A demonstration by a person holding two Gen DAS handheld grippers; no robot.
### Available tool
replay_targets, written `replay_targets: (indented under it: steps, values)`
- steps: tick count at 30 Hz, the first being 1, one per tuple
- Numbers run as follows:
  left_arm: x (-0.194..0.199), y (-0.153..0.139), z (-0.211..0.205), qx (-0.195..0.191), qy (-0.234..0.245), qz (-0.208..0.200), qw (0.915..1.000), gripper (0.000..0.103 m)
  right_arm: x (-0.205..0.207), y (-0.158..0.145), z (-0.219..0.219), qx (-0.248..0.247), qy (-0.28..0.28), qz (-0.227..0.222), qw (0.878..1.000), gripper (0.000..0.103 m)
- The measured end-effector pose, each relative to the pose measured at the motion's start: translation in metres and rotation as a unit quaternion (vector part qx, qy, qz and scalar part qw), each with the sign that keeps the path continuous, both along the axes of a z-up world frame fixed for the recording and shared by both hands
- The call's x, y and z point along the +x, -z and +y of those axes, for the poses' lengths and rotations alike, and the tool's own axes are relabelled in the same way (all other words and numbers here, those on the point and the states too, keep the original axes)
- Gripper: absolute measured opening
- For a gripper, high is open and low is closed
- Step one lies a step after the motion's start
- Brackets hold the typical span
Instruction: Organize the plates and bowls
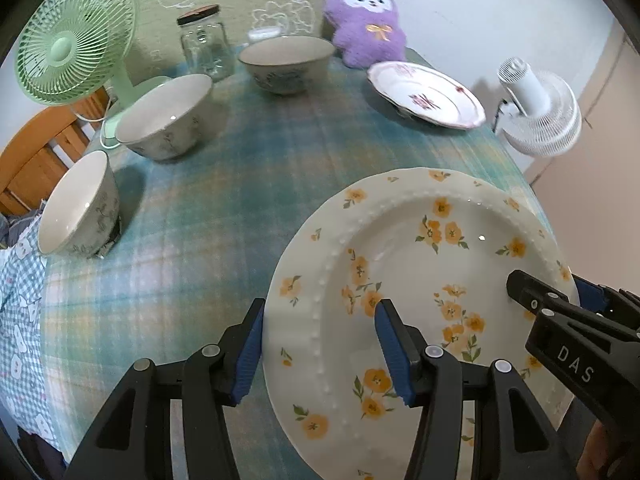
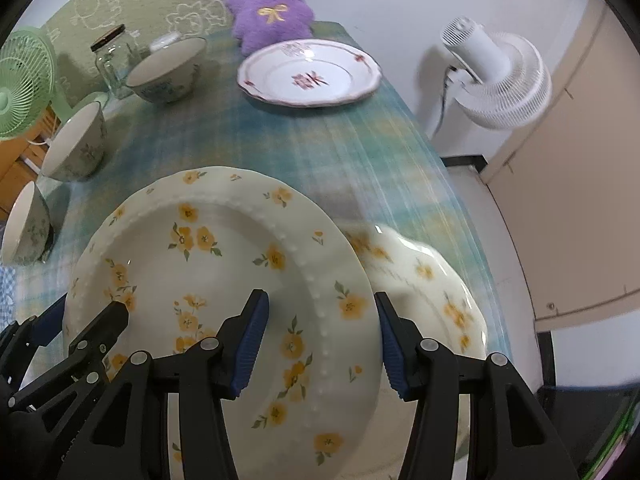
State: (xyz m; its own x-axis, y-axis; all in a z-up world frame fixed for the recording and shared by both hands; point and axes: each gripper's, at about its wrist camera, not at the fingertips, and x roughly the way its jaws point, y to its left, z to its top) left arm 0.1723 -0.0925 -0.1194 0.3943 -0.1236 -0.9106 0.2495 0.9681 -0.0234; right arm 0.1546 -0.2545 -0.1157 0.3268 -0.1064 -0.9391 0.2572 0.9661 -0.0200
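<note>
Cream ceramic plate with yellow flowers and a beaded rim: lifted clear of the table, tilted, carried between both grippers near the table's front right edge.
Left gripper: blue pads straddle the plate's left rim, one under the outer edge, one on the upper face; holding it.
Right gripper: pads clamp the opposite rim the same way; in the left wrist view only its black tip shows, resting on the plate's inner face.
Second yellow-flowered plate: seen only from the right wrist, lying on the table below and to the right of the lifted plate, blurred.
Pink-trimmed white plate: far right of the table, in front of the purple plush toy.
Three grey-patterned bowls: ranged along the left and back.
Glass jar with dark lid: behind the bowls.
Blue-green plaid tablecloth: covers the table.
Green desk fan: back left.
White fan: off the right edge.
</note>
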Motion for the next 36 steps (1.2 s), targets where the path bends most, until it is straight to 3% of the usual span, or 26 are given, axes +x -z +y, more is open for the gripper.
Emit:
replay_targets:
  steps: [19,36]
  values:
    - [-0.048,0.010,-0.078,0.007,-0.022,0.015,0.9996,0.054,-0.044,0.012,-0.079,0.008,0.002,0.016,1.000,0.056]
    - [-0.043,0.020,-0.089,0.038,-0.049,-0.002,0.9981,0.054,-0.030,0.032,-0.094,0.036,-0.021,0.019,0.999,0.056]
